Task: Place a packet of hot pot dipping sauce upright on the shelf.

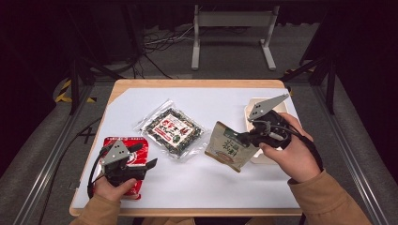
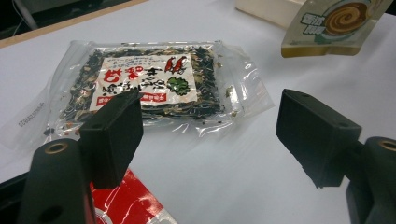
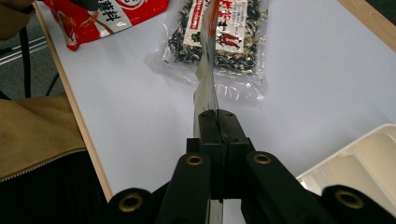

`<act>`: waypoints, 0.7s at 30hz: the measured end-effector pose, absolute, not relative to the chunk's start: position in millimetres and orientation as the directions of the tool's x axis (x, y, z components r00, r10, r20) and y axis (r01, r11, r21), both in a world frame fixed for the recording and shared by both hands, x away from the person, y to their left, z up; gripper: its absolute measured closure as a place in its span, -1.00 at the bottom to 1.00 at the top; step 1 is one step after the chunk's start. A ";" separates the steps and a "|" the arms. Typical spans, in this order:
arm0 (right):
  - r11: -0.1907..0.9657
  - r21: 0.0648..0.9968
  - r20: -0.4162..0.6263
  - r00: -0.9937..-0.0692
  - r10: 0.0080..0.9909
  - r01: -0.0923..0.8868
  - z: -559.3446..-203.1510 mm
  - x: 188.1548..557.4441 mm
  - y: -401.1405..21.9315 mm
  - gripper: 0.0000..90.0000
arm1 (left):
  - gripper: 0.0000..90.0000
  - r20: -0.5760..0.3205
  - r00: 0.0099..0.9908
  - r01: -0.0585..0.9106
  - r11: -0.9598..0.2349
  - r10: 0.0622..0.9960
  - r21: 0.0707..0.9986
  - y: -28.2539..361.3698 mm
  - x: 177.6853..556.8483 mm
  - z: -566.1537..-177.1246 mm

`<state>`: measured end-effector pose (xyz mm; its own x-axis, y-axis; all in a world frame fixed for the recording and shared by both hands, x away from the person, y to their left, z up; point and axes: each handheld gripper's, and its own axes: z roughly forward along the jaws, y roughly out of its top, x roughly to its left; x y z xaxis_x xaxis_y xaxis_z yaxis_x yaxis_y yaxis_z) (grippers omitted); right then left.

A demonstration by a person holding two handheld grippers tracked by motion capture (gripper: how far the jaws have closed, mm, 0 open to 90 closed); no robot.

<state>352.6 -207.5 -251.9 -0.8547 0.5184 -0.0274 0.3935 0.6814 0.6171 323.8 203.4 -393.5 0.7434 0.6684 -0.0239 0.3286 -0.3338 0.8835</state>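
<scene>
On the right half of the table [image 1: 141,91], my right gripper [image 1: 247,136] has its jaws clamped together on the edge of a beige pouch [image 1: 228,146], which hangs tilted off the white surface, just beside the cream tray [image 1: 253,104]. In the right gripper view the pouch [image 3: 205,70] runs edge-on between the pads, pinched only along a thin strip.

My worry is that grip: with so little of the pouch between the pads, I judge it could slip or twist out if I swing it toward the tray too fast, and the loose lower corner could catch the tray rim and fold the pouch instead of letting it drop in flat.

My left gripper [image 1: 143,165] rests over the red packet [image 1: 136,151] with its jaws wide apart and nothing between them; if I lower it carelessly it could nudge that packet toward the table edge.

Between the two lies a clear bag of dark dried flakes [image 2: 149,86]. Its white label carries red East Asian characters I cannot read with confidence, plus small red and green pictures. The pouch shows dark green characters and, in the left gripper view, a brown spiral emblem [image 2: 348,14]. The red packet's white lettering is too blurred to read.
</scene>
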 end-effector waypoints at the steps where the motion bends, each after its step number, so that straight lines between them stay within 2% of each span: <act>1: 0.681 0.617 -0.027 -0.855 0.518 0.394 -251.9 352.6 -207.5 1.00 | -0.48 -0.024 0.743 0.329 -0.334 0.668 0.884 203.4 323.8 -393.5; 21: 0.659 0.656 -0.078 -0.835 0.544 0.368 -218.2 375.2 -231.7 1.00 | -0.48 -0.025 0.720 0.338 -0.319 0.694 0.885 212.1 321.3 -392.6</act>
<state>375.2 -231.7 -218.2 -0.8354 0.5440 -0.0783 0.3675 0.6589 0.6564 321.3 212.1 -392.6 0.7199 0.6936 -0.0253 0.3382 -0.3188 0.8855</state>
